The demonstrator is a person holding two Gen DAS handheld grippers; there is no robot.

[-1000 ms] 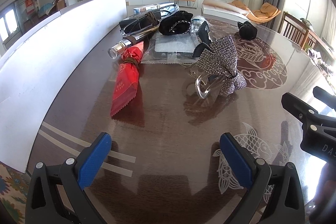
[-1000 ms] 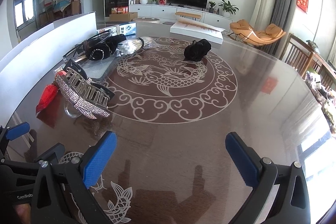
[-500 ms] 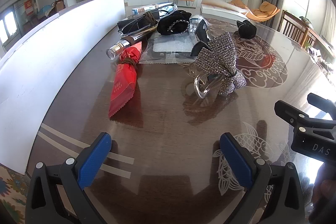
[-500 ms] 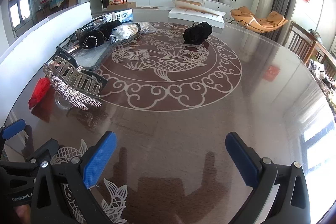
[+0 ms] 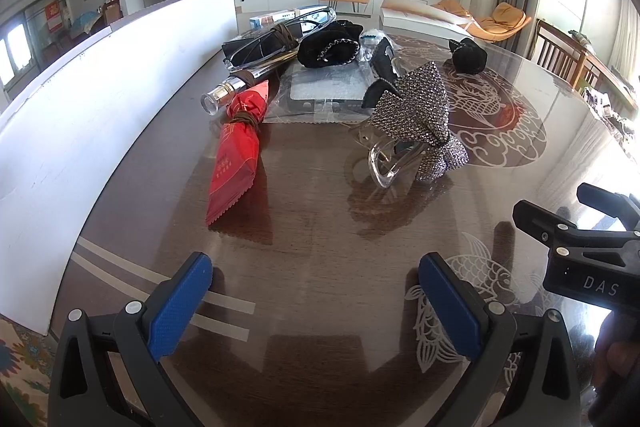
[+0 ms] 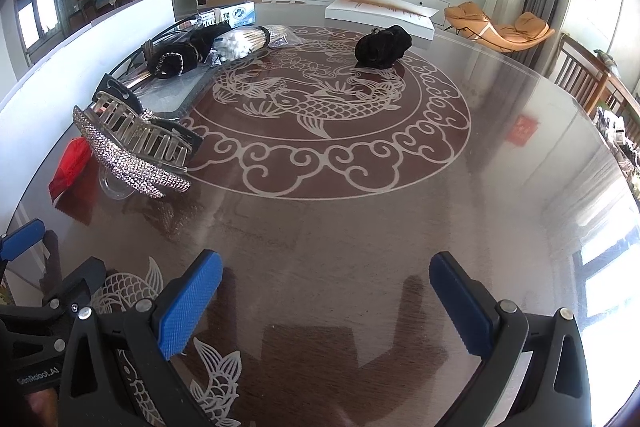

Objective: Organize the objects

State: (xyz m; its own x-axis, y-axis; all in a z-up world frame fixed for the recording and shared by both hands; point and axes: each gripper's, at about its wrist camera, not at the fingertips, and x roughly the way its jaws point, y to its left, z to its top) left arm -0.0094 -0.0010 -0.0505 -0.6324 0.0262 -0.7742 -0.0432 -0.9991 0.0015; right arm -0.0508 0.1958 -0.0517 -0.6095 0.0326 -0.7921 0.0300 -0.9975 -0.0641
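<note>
A rhinestone bow hair claw [image 5: 416, 115] [image 6: 132, 151] rests on the glass table, ahead of both grippers. Left of it lies a red folded packet [image 5: 236, 151] [image 6: 70, 163] tied with a band. Behind these are a clear-capped tube [image 5: 224, 95], a flat packaged pad [image 5: 324, 91], a black beaded scrunchie [image 5: 332, 47] [image 6: 172, 59], glasses in a clear case [image 5: 272, 35] and a black hair tie [image 5: 468, 55] [image 6: 384, 47]. My left gripper [image 5: 316, 295] is open above bare table. My right gripper [image 6: 326, 299] is open too, holding nothing.
A white board [image 5: 100, 83] stands along the table's left side. A bag of cotton swabs [image 6: 244, 41] and a blue-white box [image 6: 232, 15] lie at the back left. A white flat box [image 6: 380, 11] sits at the far edge. Wooden chairs [image 6: 592, 83] stand on the right.
Both grippers have drifted slightly, so the objects sit a little lower in the right wrist view. Nothing was picked up or moved on the table.
</note>
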